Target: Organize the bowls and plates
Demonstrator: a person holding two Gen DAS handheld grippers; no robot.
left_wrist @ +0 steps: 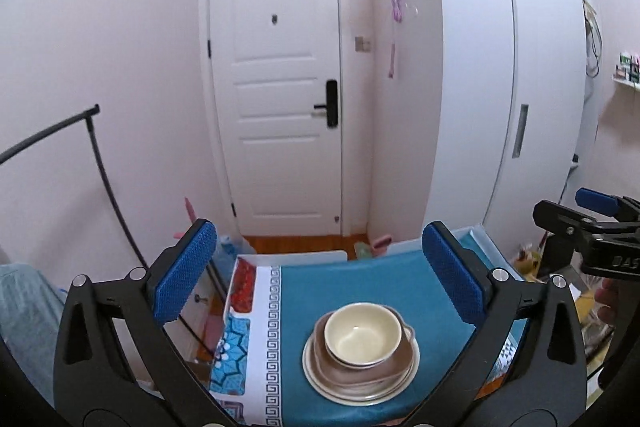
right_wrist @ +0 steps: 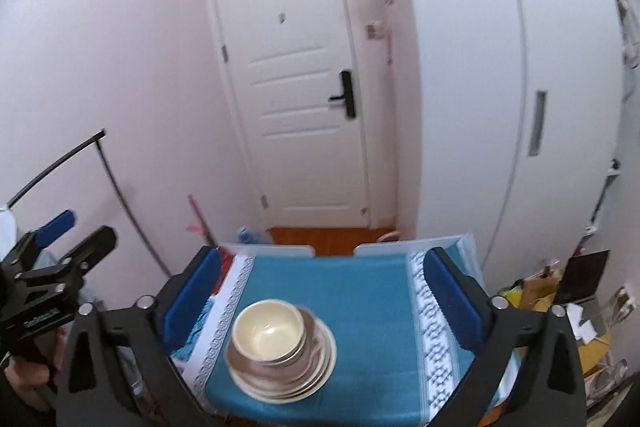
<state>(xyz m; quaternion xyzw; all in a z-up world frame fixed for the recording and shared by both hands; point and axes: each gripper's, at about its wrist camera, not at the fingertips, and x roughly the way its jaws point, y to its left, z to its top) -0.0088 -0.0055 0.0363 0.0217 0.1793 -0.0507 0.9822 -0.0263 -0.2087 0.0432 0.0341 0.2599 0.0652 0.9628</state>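
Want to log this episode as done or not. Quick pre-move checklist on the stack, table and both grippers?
1. Cream bowl nested upright on top of the stack: ok.
2. Brown dish and plates beneath sit centred, nothing overhanging far: ok; the exact count of pieces: cannot tell.
3. Stack stands well inside the blue tablecloth, away from its edges: ok.
4. Left gripper open, nothing between its fingers: ok.
5. Right gripper open, nothing between its fingers: ok.
6. No loose plates or bowls elsewhere on the cloth in either view: ok; the table's near edge is hidden: cannot tell.
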